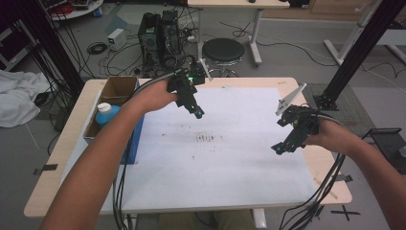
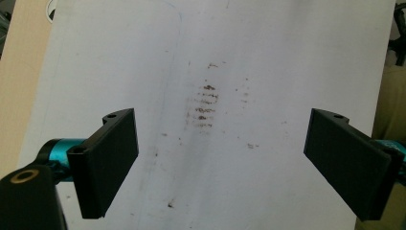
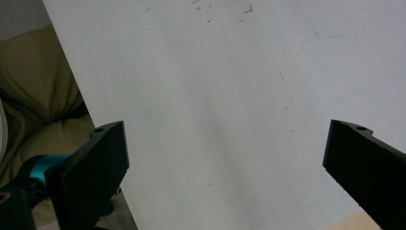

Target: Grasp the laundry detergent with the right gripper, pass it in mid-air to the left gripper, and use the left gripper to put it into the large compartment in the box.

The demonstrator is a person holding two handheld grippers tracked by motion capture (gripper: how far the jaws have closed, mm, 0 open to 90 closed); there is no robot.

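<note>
Left gripper (image 1: 197, 113): released, empty, above the white sheet (image 1: 230, 158).
Right gripper (image 1: 278, 148): released, empty.
Brown stains (image 1: 207, 138): middle of sheet.
Risk: a low jaw may wrinkle the sheet.

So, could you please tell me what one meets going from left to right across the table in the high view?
Brown cardboard box → blue bottle with a white cap → left gripper → brown stains on the white sheet → right gripper.
</note>
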